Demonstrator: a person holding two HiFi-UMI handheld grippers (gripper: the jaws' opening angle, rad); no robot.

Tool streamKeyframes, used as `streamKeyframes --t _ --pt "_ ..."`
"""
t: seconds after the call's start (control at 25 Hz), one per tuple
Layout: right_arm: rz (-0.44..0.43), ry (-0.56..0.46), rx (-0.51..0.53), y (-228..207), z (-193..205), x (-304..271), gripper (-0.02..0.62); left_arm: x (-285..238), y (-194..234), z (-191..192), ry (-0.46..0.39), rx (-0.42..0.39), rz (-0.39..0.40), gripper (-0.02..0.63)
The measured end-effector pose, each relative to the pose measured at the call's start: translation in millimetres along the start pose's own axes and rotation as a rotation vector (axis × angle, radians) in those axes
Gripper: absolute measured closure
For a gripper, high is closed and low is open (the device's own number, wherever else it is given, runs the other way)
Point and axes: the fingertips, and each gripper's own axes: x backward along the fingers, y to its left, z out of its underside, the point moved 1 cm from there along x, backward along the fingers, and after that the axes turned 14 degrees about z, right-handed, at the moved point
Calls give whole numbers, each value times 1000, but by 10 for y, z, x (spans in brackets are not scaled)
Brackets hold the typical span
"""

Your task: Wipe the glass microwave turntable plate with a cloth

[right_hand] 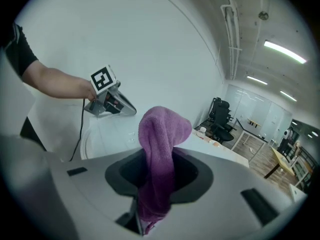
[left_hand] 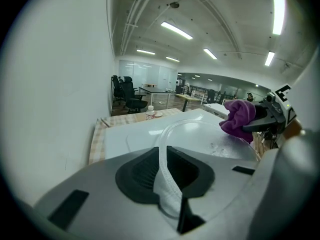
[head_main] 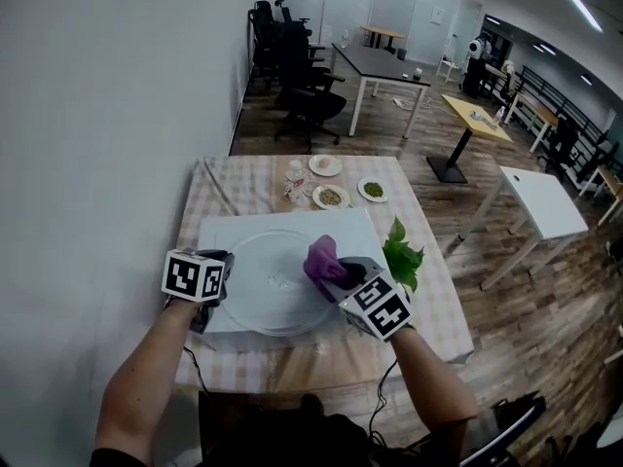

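The round glass turntable plate (head_main: 273, 282) lies on a white mat (head_main: 222, 235) in the middle of the table. My left gripper (head_main: 227, 272) is at the plate's left rim. In the left gripper view the left gripper (left_hand: 165, 173) is shut on that rim, and the clear plate (left_hand: 200, 134) stretches away from it. A purple cloth (head_main: 323, 257) is bunched in my right gripper (head_main: 337, 269), over the plate's right side. From the right gripper view the cloth (right_hand: 161, 144) stands up between the jaws of the right gripper (right_hand: 159, 184), which is shut on it.
Three small dishes (head_main: 331, 197) and a small bottle (head_main: 294, 176) stand at the table's far end. A sprig of green leaves (head_main: 403, 257) lies right of the mat. A white wall runs along the left. Office tables and chairs stand beyond.
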Motion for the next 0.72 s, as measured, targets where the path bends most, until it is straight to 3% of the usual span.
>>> streamKeyframes --t 0.36,0.56,0.72 --pt "39 -151 -120 -27 -357 220 474 179 -85 -96 -108 -9 34 551" --pt "61 -214 -207 -5 -448 339 474 566 -282 -360 -322 -77 41 552" --pt "86 -260 -279 -11 -514 435 474 844 -434 -432 -431 -96 38 577"
